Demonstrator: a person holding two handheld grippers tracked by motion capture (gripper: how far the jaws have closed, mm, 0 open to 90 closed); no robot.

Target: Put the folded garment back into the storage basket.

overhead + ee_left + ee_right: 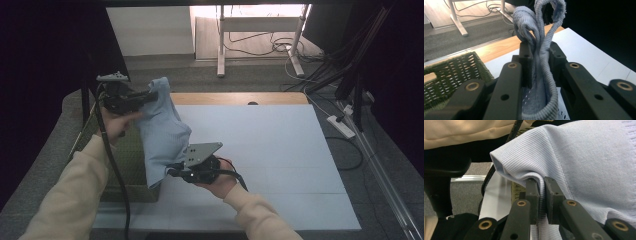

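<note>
Holding a pale blue ribbed knit garment [162, 132] up over the desk's [270, 150] nine o'clock edge, my left tongs [150, 94] are clamped on its thick corded hem at eleven o'clock. My right tongs [170, 171] are pinched nearly closed on a fold of its fine ribbing at six o'clock. Beneath it sits a green woven basket [127, 165] beside the smooth white desk sheet; grey carpet and tangled cables [280, 45] lie at twelve o'clock.
</note>
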